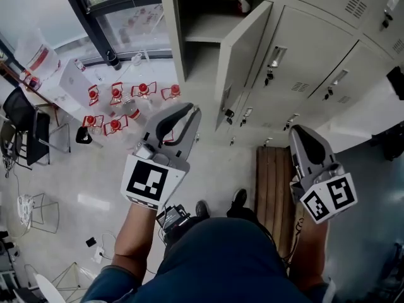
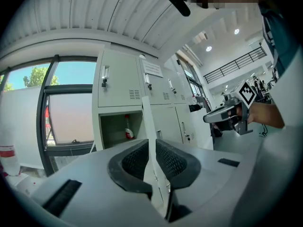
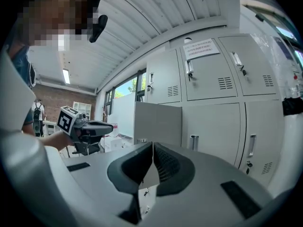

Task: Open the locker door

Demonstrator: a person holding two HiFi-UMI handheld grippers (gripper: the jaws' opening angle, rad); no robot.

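Grey metal locker door point(image 1: 243, 59) is standing swung wide, so the left gripper point(image 1: 191, 111) is hovering near its free edge, jaws slightly apart, empty; the right gripper point(image 1: 300, 133), jaws together, is idling right of the door.

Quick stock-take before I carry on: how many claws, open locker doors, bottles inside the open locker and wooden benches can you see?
Claws: 2 (left claw, right claw)
Open locker door: 1
Bottle in the open locker: 1
Wooden bench: 1
Total: 5
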